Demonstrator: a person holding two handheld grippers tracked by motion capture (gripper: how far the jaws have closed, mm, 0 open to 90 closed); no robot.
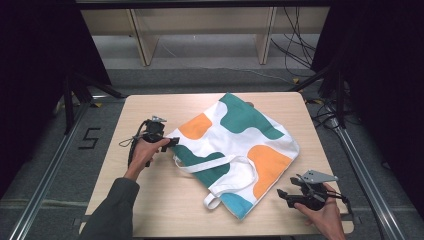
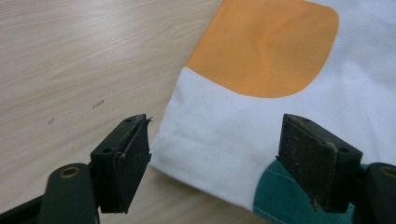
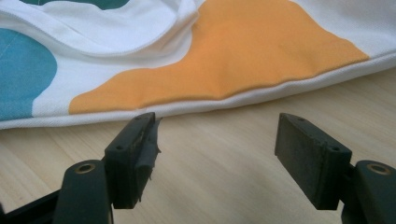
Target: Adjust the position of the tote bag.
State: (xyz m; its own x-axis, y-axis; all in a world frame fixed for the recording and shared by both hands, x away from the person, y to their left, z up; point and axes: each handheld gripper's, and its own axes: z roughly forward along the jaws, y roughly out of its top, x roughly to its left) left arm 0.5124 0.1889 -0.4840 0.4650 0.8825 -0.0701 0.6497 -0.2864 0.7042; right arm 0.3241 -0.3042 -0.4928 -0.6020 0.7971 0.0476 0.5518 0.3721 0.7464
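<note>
A printed tote bag [image 1: 235, 150], white canvas with orange, dark green and blue patches, is laid flat and askew across the middle of the light wooden table [image 1: 150, 205]. Its mouth is turned toward the near left and its closed bottom toward the far right. Its white handles [image 1: 220, 165] are seen lying loose over the fabric at the near side.

The left gripper [image 1: 174, 142] is held low at the bag's left edge, pointed to the right at the corner of the mouth. In the left gripper view its jaws are seen wide apart, with the white hem [image 2: 210, 154] and a sliver of green patch lying between and just ahead of them. The pads are not pressed on the cloth, so nothing is gripped. This position is judged to be an approach for pinching the corner, since the hem gives a firm, doubled edge to hold.

The right gripper [image 1: 283, 195] is held at the near right of the table, just off the bag's near edge, pointed left. Its jaws are likewise spread with only bare wood between them; the seam [image 3: 261, 93] below an orange patch lies a little beyond. It is probably kept waiting there so the opposite side can be taken once the left corner is secured.
</note>
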